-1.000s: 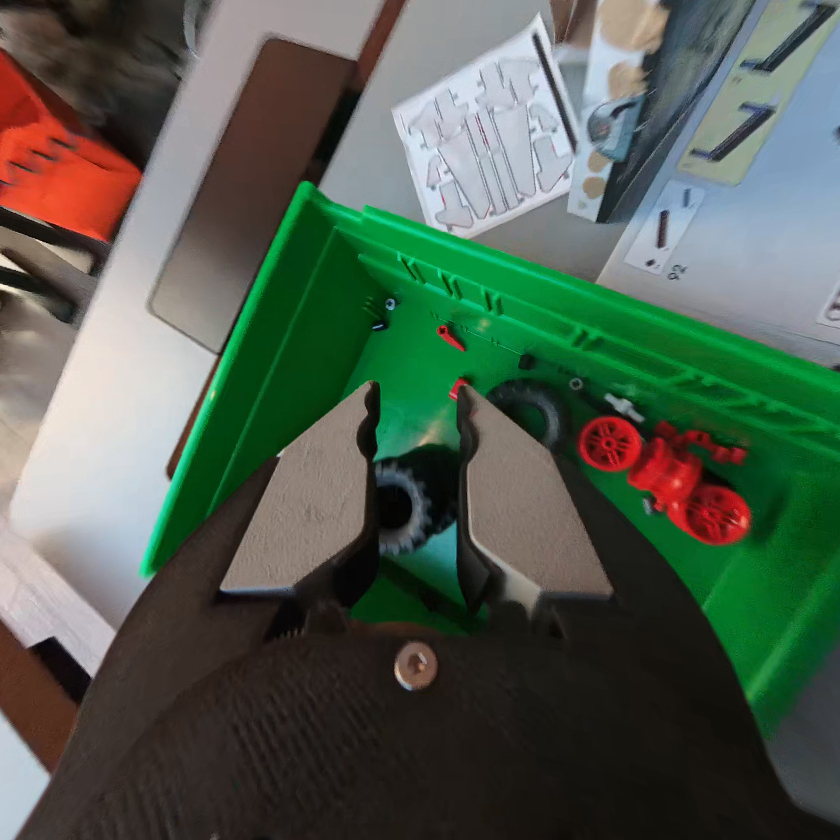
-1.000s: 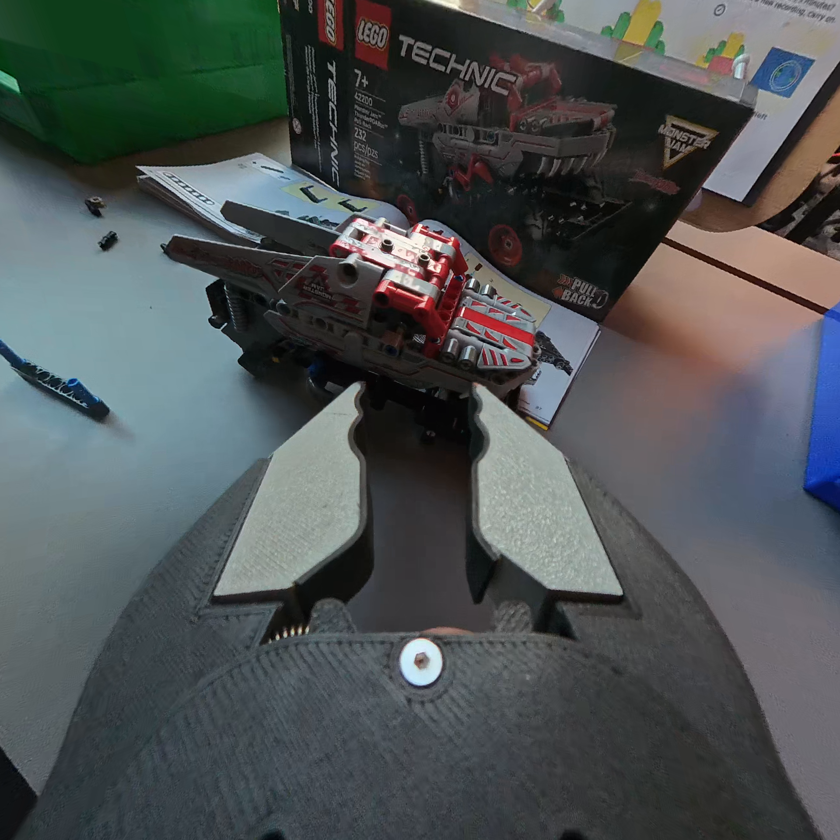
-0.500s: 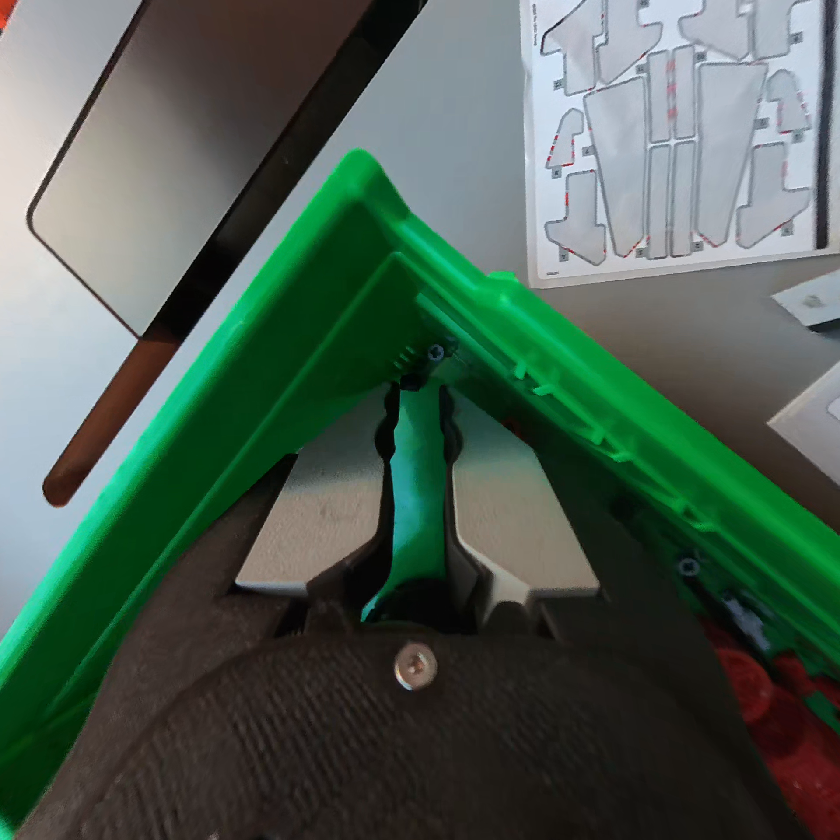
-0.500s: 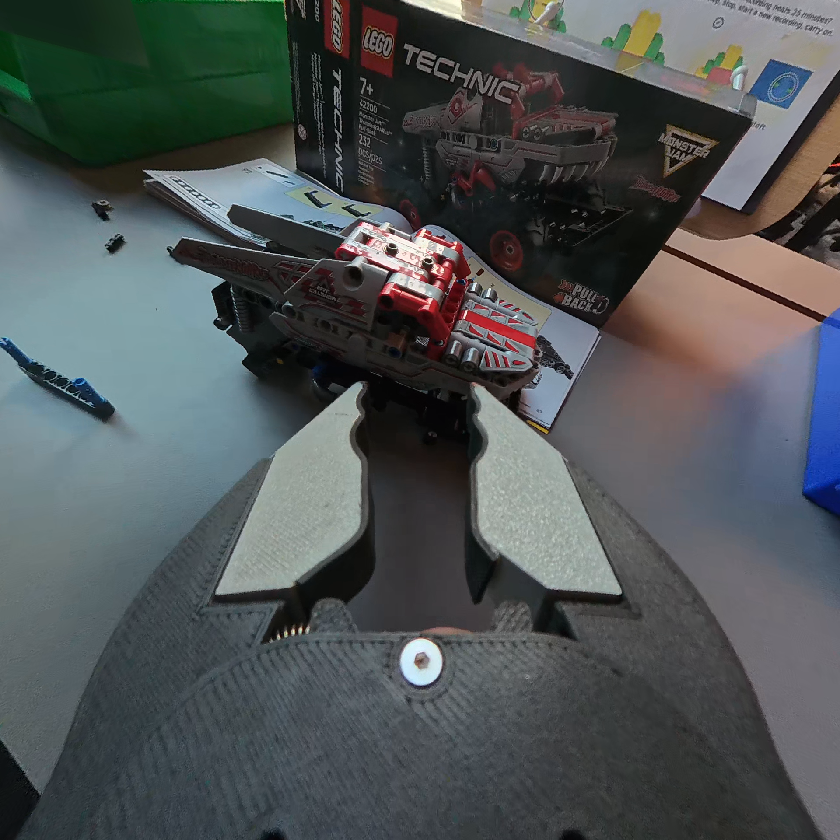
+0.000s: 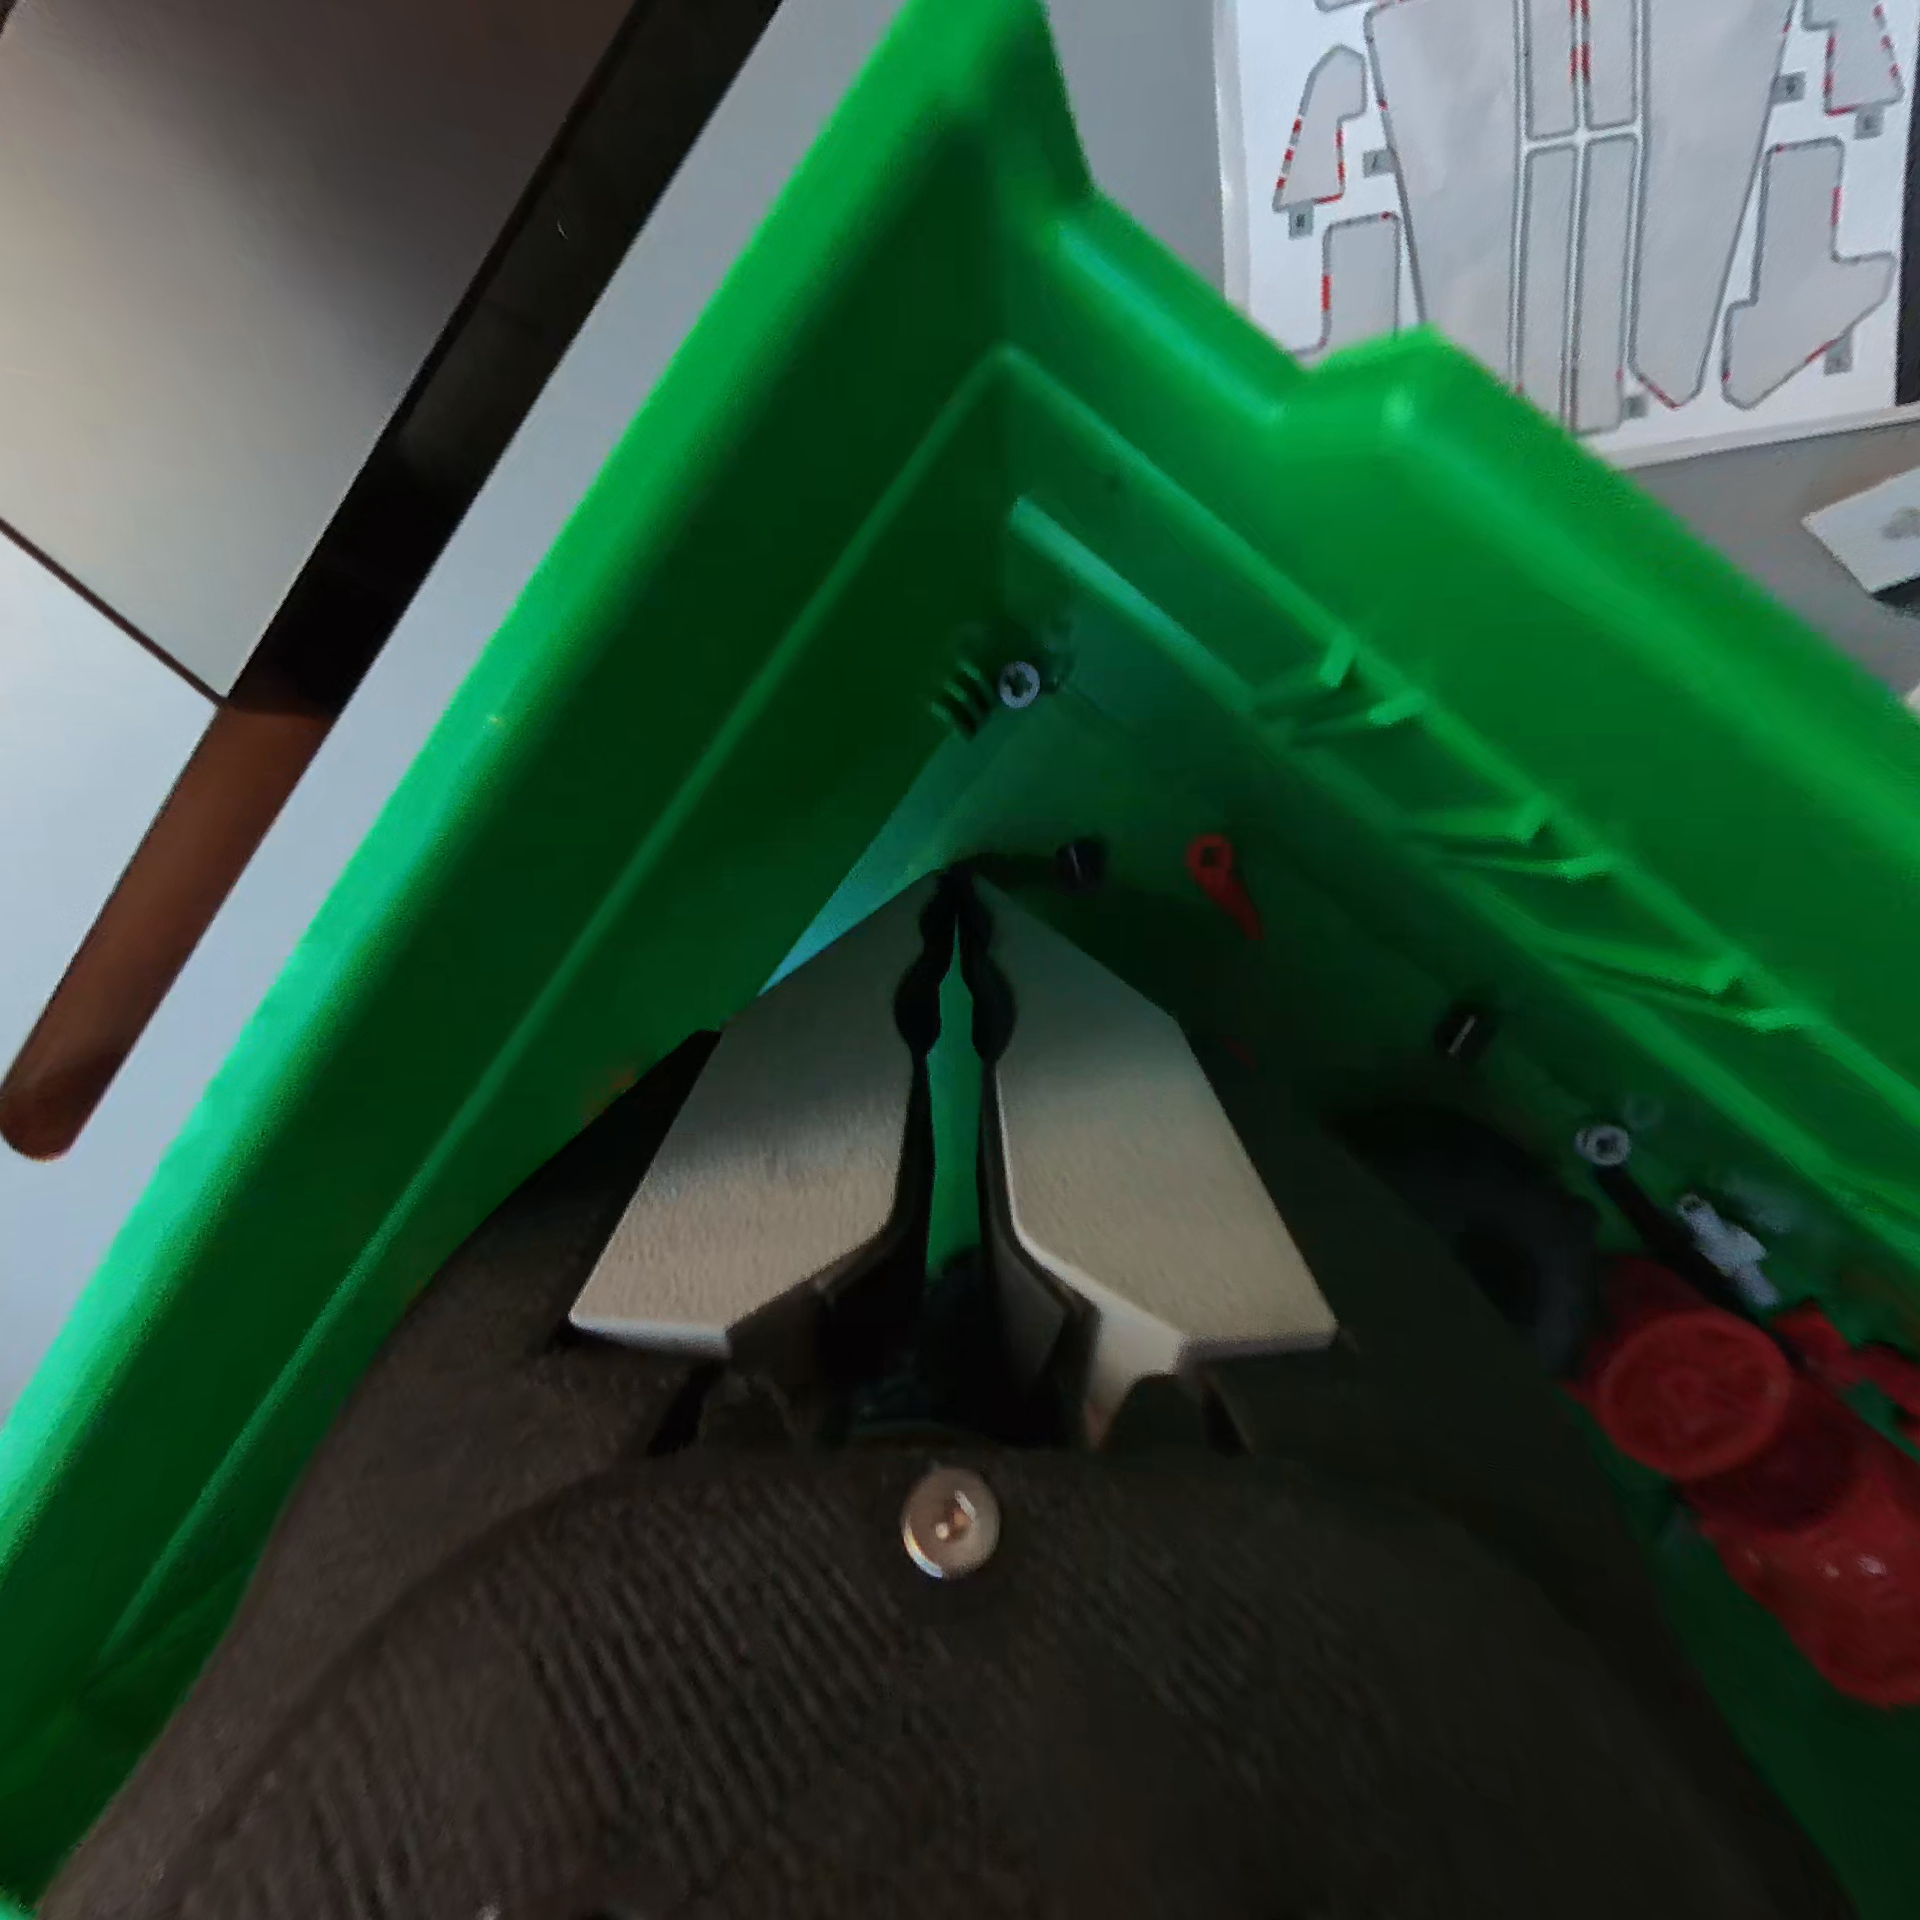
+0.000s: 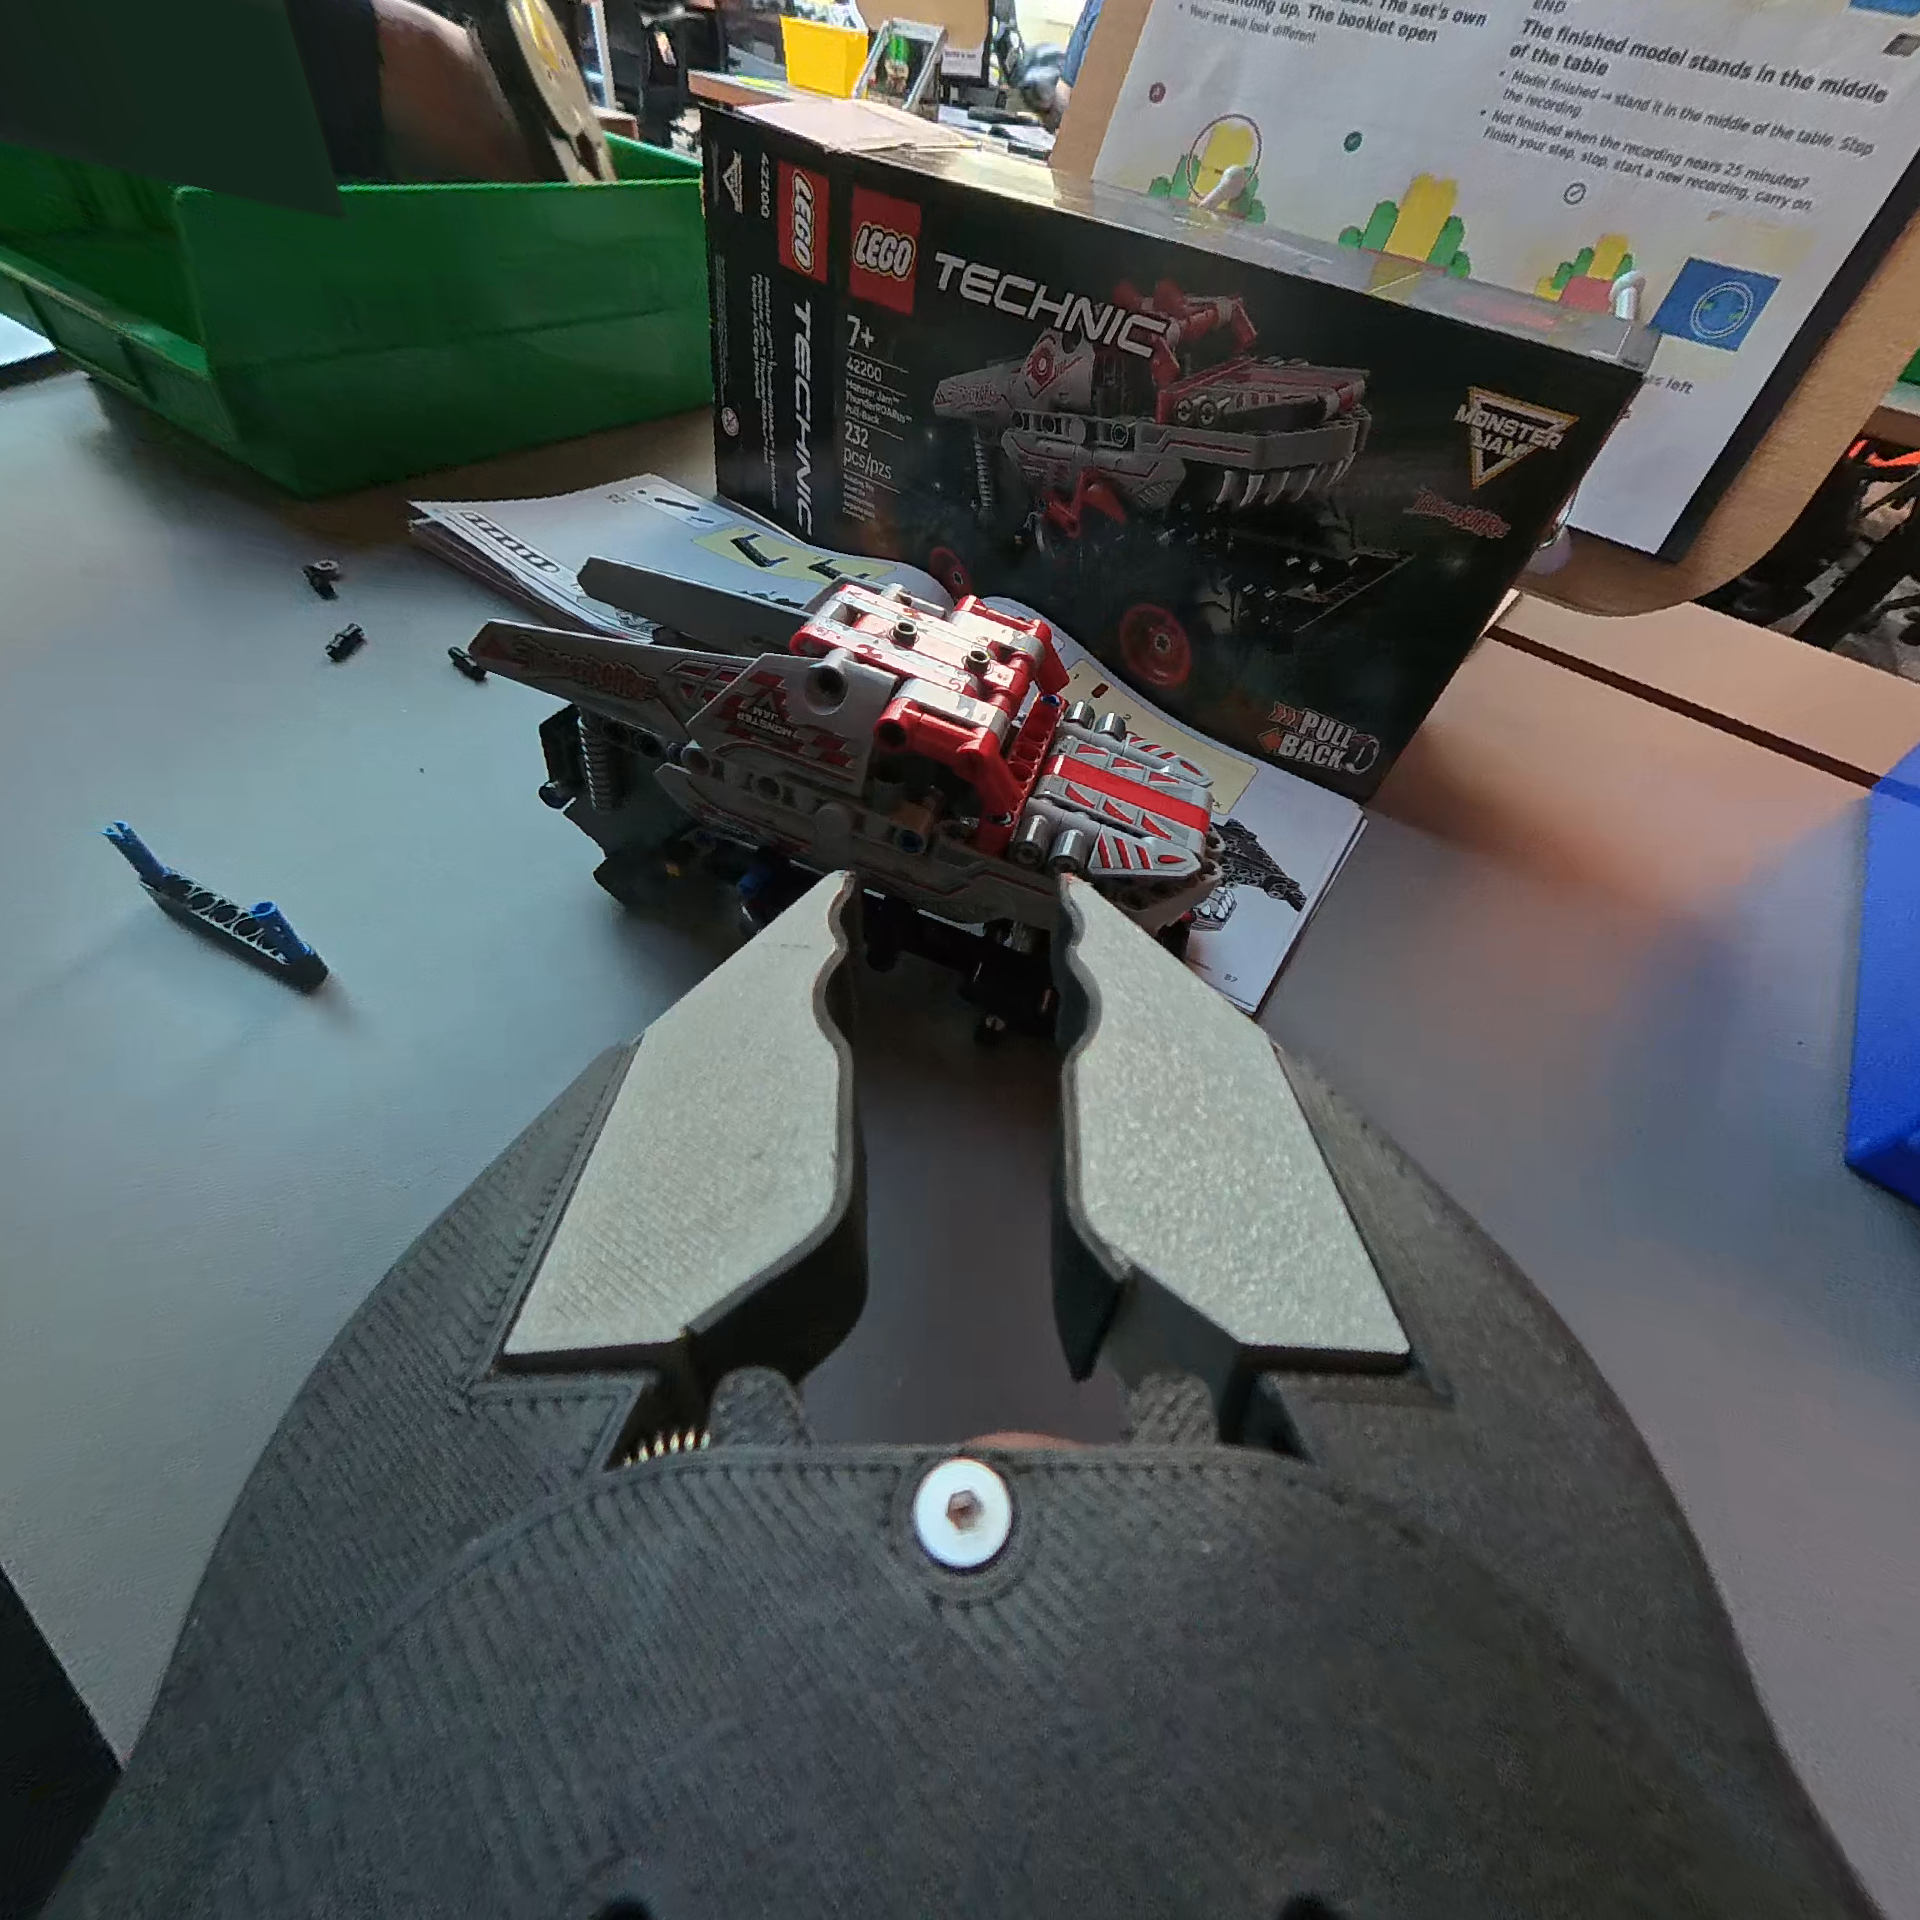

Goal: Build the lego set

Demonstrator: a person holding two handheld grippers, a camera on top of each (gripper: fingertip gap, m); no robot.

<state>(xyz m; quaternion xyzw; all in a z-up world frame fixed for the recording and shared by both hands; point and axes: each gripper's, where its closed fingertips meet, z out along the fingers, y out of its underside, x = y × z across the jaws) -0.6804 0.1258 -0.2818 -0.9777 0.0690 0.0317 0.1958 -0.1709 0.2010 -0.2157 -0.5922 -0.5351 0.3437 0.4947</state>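
Observation:
My left gripper is inside the green bin, its tips shut together low in the bin's corner. Nothing shows between the pads. A small black pin and a red piece lie just right of the tips. Red wheels sit farther right in the bin. My right gripper is open, its fingertips right at the near side of the red and grey truck model on the table. The model's dark underside shows between the jaws, but I see no pad pressing on it.
The set's box stands behind the model, on the open instruction booklet. A blue beam and loose black pins lie to the left. A sticker sheet lies beyond the bin. A blue object is at the right. The left gripper's tips are roughly 50 cm from the right gripper's. My left gripper is the nearer one to the red piece: about 4 cm, against 45 cm.
My left gripper moved deeper into the bin's corner and closed from open to shut. My right gripper's jaws narrowed a little near the model; the model has not moved.

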